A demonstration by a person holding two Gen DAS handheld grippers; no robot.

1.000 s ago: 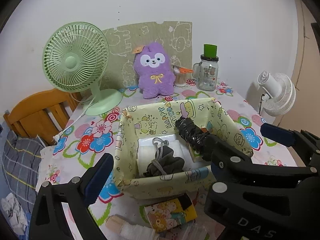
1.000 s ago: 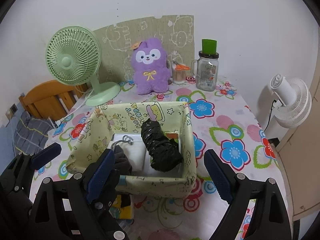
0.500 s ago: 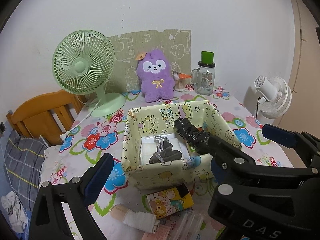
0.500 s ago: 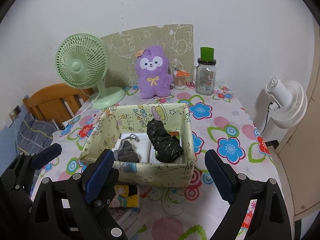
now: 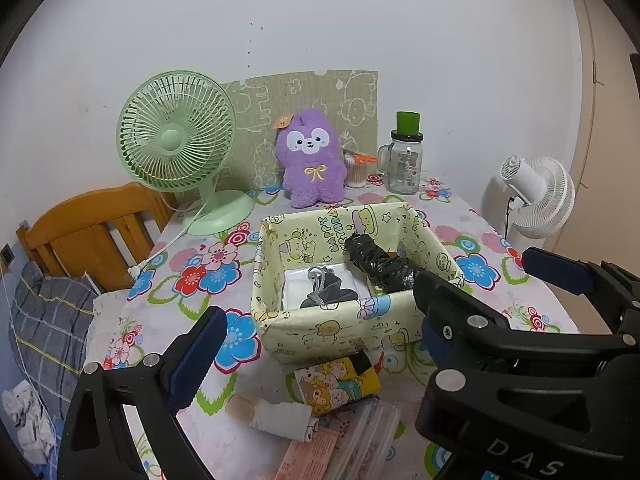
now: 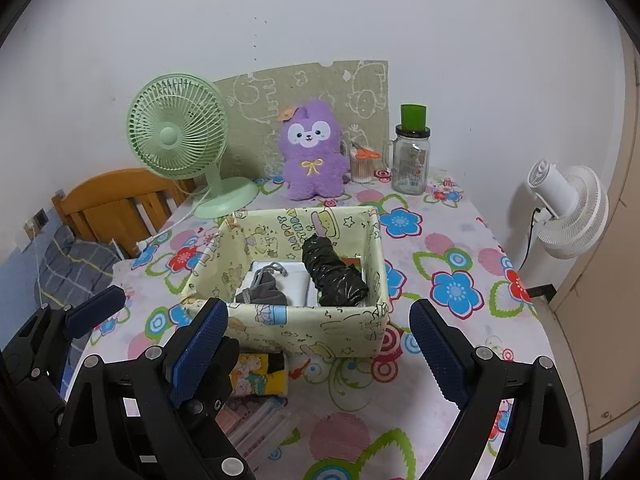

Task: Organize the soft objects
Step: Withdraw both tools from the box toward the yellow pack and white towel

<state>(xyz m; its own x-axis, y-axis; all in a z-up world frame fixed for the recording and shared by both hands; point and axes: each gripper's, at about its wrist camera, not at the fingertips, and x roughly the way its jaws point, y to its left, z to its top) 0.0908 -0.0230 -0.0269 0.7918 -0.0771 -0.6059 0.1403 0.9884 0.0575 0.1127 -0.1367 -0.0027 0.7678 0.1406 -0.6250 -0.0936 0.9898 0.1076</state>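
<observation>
I am holding my left claw (image 5: 320, 344) with its fingers spread wide and nothing between them, hovering over the near edge of the surface (image 5: 496, 256). My right claw (image 6: 320, 344) is likewise spread and empty, hanging just beside the left one at the same near edge.

The fabric bin (image 5: 344, 328) is sitting mid-surface, its near wall facing both claws and its top fully open. Inside it, a black wrinkled roll (image 5: 380, 264) is leaning against the right-hand wall, with its far end reaching toward the back wall. A grey drawstring pouch (image 5: 326, 296) is lying on a white folded item (image 5: 296, 288) against the left part of the floor of the bin.

Between the near wall of the bin and my claws, a cartoon-printed packet (image 5: 338, 384) is lying next to the bin wall, though whether it touches I cannot tell. A white-wrapped roll (image 5: 276, 414) is resting just in front of it, near what appears to be clear plastic packaging (image 5: 368, 436); the view there is poor.

Open surface is showing to the right of the bin up to the right edge. Behind the bin, a purple plush (image 5: 312, 164) is sitting upright near the far edge, with a green fan (image 5: 176, 144) to its left and a glass jar (image 5: 404, 160) to its right.
</observation>
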